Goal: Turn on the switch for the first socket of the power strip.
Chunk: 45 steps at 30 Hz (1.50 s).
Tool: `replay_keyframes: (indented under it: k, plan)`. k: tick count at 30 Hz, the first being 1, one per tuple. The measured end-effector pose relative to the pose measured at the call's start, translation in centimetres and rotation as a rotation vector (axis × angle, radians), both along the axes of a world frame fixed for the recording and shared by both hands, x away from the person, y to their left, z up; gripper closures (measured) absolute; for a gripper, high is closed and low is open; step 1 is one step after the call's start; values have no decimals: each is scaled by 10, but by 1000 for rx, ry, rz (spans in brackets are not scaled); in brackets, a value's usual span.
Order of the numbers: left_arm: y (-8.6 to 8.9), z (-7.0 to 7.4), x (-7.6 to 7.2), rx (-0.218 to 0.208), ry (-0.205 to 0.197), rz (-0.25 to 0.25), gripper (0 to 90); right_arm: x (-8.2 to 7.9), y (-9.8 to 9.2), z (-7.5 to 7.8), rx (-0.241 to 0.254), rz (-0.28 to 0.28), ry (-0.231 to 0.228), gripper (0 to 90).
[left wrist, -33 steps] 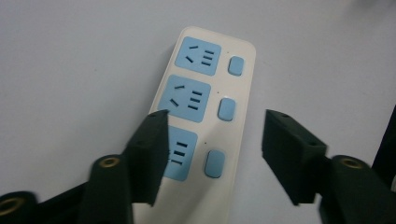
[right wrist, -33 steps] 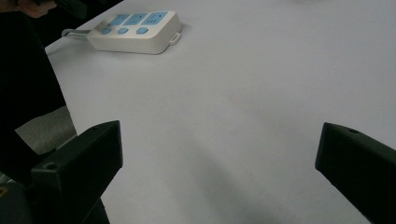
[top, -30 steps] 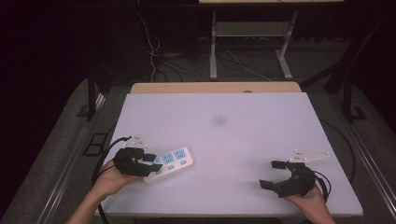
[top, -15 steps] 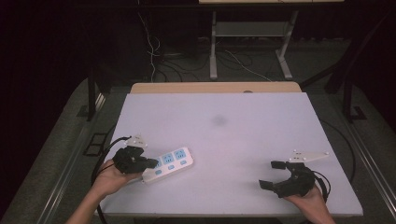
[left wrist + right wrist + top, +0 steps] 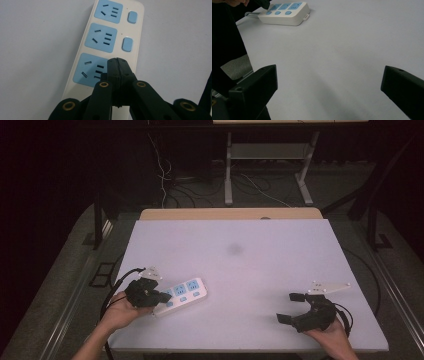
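My left gripper [image 5: 117, 61] has its jaws pressed flat together, nothing between them, and their joined tip sits over the power strip [image 5: 110, 45] at the right edge of the nearest socket [image 5: 91, 70]. The strip lies on the white table [image 5: 37, 50] and runs away from the gripper, tilting slightly right. Beyond the nearest socket come two more blue sockets, each with a blue switch [image 5: 127, 44] just to its right. A dark edge shows at the frame's lower right, well apart from the strip.
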<state>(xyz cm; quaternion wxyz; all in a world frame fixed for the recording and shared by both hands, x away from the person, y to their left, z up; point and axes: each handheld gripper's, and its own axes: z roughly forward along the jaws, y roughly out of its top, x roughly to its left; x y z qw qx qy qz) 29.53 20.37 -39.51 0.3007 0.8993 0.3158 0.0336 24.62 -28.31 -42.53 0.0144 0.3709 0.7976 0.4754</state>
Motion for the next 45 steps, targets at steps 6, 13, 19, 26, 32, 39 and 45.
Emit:
replay_keyframes:
  k: [6,13,19,26,32,39,45]
  plan:
    - [0,-4,-2,2,12,-10,891,0,0,0,3,0,-3,3]
    - [1,-5,-1,-13,20,-8,891,0,-1,0,4,-1,-1,3]
    - [-1,-5,-2,-11,22,-12,892,0,-1,0,5,-3,-1,3]
    - [-5,-7,-2,-23,38,-22,893,0,-1,0,6,-4,-1,3]
    - [-10,-9,0,-31,51,-40,895,0,-1,0,4,-1,-1,3]
    - [-8,-9,2,-40,55,-31,895,0,-2,1,7,-2,-2,3]
    - [-3,-9,1,-51,56,-23,895,0,-2,0,5,-2,-1,3]
